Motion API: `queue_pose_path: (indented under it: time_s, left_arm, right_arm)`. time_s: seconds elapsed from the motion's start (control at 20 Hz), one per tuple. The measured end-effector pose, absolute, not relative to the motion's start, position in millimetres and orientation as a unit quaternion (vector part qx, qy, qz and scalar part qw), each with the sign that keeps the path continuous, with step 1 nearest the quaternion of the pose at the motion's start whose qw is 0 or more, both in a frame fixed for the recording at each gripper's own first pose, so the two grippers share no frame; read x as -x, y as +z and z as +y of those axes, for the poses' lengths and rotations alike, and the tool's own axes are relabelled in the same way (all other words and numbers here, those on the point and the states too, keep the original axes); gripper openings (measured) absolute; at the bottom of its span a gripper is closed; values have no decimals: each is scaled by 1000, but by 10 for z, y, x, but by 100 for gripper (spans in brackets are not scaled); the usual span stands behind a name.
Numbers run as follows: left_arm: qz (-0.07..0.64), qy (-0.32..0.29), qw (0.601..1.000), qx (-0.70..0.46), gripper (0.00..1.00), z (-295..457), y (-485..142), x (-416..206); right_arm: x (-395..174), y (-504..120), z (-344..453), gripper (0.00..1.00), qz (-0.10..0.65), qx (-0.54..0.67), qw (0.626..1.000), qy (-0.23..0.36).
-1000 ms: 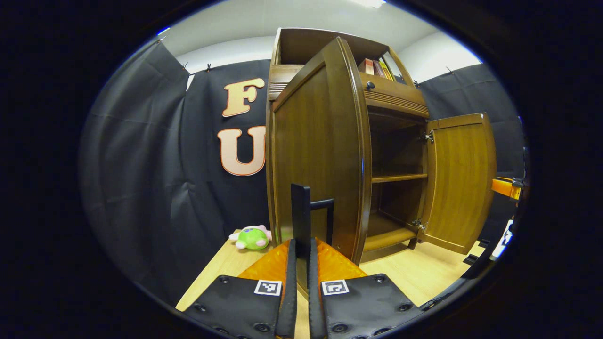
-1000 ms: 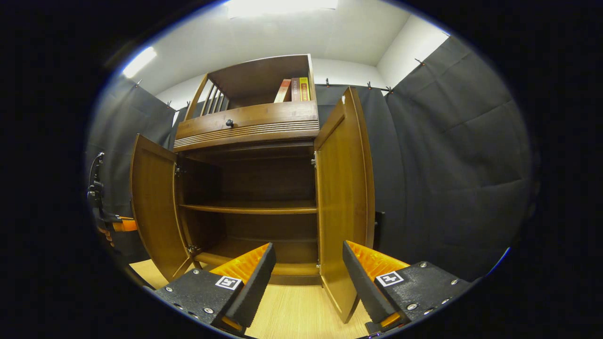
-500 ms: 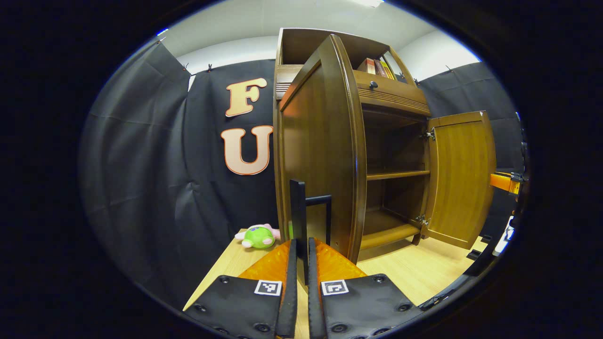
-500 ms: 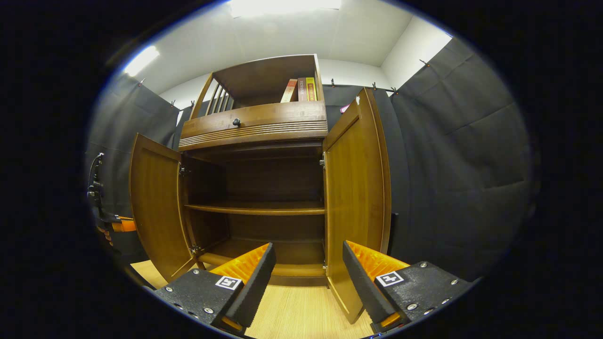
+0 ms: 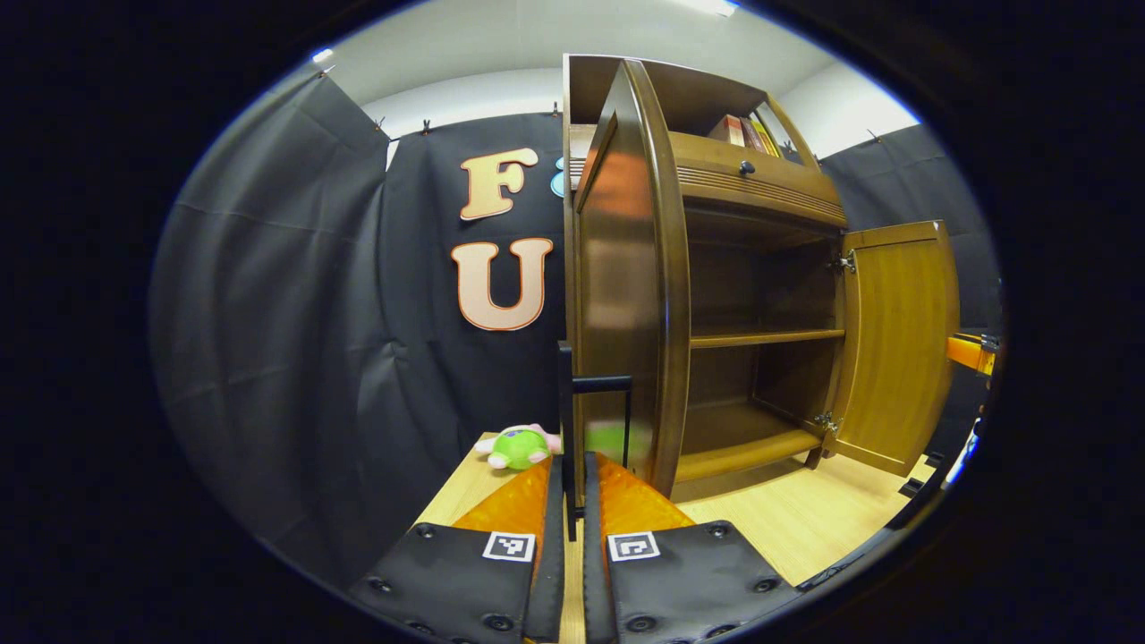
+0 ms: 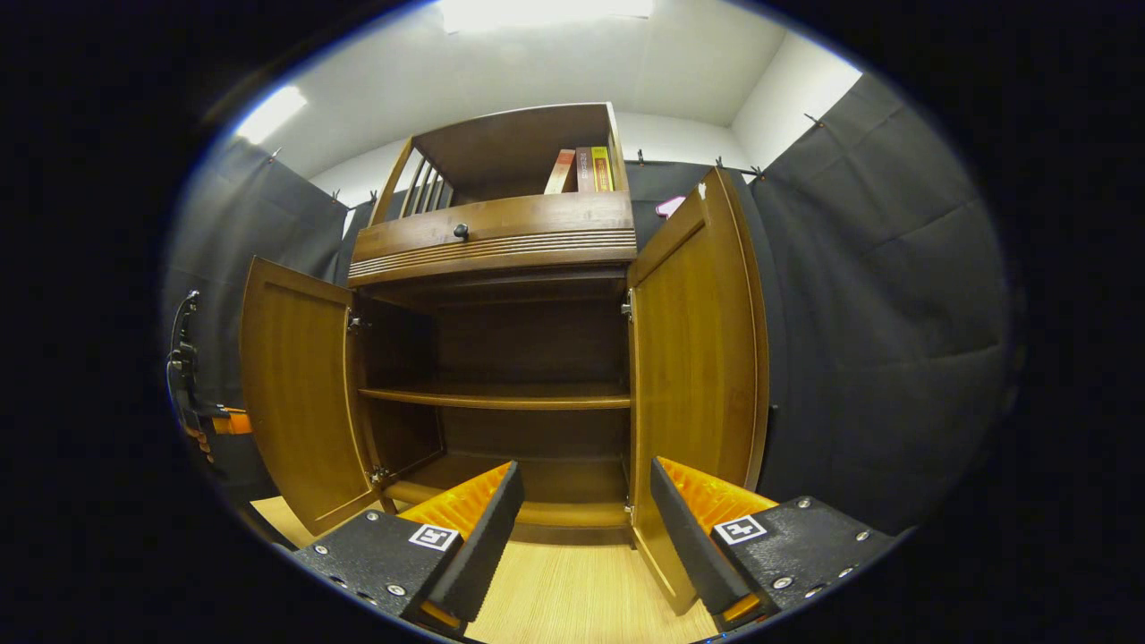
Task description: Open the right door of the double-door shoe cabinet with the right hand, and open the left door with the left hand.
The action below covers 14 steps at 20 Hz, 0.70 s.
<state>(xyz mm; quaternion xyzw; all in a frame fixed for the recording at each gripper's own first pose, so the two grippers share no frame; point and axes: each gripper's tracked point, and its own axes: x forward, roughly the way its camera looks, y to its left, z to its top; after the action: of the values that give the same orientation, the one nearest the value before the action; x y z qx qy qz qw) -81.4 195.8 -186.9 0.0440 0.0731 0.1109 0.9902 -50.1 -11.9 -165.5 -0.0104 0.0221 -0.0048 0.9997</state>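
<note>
The brown wooden shoe cabinet stands with both doors swung out. In the left gripper view, the left door shows nearly edge-on, and my left gripper is shut on its black bar handle. The right door hangs open farther off, with a bit of the right gripper beside it. In the right gripper view, my right gripper is open and holds nothing, low in front of the cabinet's inner shelf. The right door is just beyond its right finger. The left door and the left gripper are at the far left.
A green plush toy lies on the light wooden floor left of the cabinet. Books stand in the top compartment above a drawer with a dark knob. Black cloth walls close in on both sides.
The left door has swung farther open with my left gripper on its handle, and now looks almost edge-on. The right gripper stays open; its view has shifted slightly.
</note>
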Motion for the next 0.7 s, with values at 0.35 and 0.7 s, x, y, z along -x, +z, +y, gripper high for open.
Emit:
queue_pose_path:
  time_s: [0.35,0.7]
  left_arm:
    - [50,161,984,-58,17,2269,-1594,1079]
    - [33,170,984,-49,7,2184,-1361,1311]
  right_arm:
    - [462,-1662,-18,88,23,9,1000,6]
    - [417,-1637,134,88,26,7,999,23]
